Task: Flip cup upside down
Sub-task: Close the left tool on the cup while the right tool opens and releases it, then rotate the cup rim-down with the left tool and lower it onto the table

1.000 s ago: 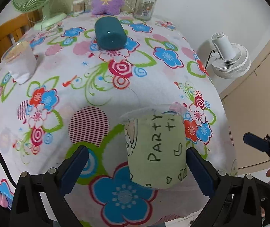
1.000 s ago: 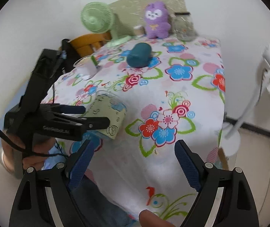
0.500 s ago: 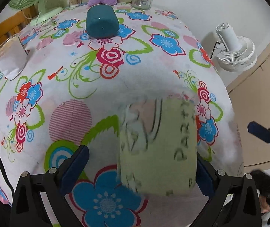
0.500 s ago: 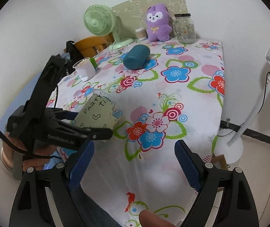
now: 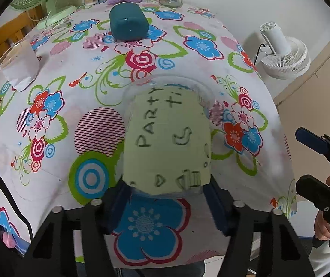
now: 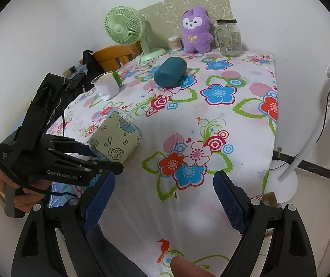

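A clear plastic cup with a pale green "PARTY" sleeve [image 5: 167,143] is held tilted above the flowered tablecloth [image 5: 77,73], its rim pointing away from the camera. My left gripper [image 5: 168,196] is shut on the cup's base end, blue pads on both sides. In the right wrist view the cup [image 6: 115,139] sits in the left gripper [image 6: 100,159] at the table's left edge, leaning over. My right gripper [image 6: 163,198] is open and empty, over the table's near part, apart from the cup.
A teal cup [image 5: 128,22] lies on its side at mid-table. A white-sleeved plastic cup [image 5: 19,65] stands at the left. A green fan [image 6: 128,32], purple plush [image 6: 196,33] and glass jar [image 6: 229,38] line the back. A white floor fan [image 5: 282,53] stands right of the table.
My left gripper closed on the green cup and lifted it, turning it so it tilts over. The right gripper stayed open and nearly still.
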Demonstrator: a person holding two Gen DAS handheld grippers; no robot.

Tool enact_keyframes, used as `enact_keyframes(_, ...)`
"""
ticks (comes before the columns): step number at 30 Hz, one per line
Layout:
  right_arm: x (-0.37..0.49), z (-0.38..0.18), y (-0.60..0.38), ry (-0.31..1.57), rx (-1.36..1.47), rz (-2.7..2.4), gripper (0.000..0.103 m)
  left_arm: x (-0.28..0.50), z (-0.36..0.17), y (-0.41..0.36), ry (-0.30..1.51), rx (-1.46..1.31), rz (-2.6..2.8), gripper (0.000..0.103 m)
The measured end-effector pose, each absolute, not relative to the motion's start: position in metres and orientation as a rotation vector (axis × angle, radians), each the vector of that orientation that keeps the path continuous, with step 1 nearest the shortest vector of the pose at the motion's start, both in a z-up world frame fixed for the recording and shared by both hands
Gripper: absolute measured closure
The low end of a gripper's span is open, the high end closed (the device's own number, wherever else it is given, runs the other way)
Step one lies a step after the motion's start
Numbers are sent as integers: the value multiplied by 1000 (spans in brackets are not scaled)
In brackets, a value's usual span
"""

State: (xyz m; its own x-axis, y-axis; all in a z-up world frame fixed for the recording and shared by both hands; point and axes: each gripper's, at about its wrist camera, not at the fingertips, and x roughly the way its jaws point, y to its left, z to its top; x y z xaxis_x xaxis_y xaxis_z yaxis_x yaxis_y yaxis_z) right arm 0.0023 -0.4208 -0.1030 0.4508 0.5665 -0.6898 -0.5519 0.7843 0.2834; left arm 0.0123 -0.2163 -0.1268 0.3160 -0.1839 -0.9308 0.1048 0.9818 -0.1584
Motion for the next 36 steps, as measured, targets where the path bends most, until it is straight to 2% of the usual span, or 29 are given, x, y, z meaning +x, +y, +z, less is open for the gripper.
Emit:
enact_keyframes(6, 1, -108, -421, 872, 18, 681, 14, 16, -130, -218, 1233, -30, -172, 38)
enact_keyframes(7, 1, -108, -420, 873, 18, 680, 14, 17, -130, -219, 1232, -10, -169, 35)
enact_keyframes(9, 1, -110, -420, 877, 14, 674, 14, 17, -130, -221, 1229, 20, -163, 19)
enact_keyframes(12, 1, -111, -419, 881, 8, 670, 14, 19, -127, -220, 1213, 18, -161, 12)
enact_keyframes(16, 0, -112, -417, 883, 5, 671, 15, 23, -125, -219, 1205, 26, -147, 7)
enact_keyframes(22, 0, -110, -417, 877, -5, 666, 15, 29, -125, -217, 1213, 25, -143, 6)
enact_keyframes(25, 0, -110, -417, 878, -6, 663, 14, 29, -124, -217, 1205, 12, -148, 13)
enact_keyframes(28, 1, -110, -417, 877, -3, 660, 15, 26, -125, -217, 1213, 5, -171, 27)
enact_keyframes(30, 2, -110, -417, 876, 2, 658, 15, 25, -124, -216, 1208, -3, -180, 39)
enact_keyframes(36, 4, -111, -416, 880, 9, 661, 14, 24, -119, -210, 1175, -8, -168, 45)
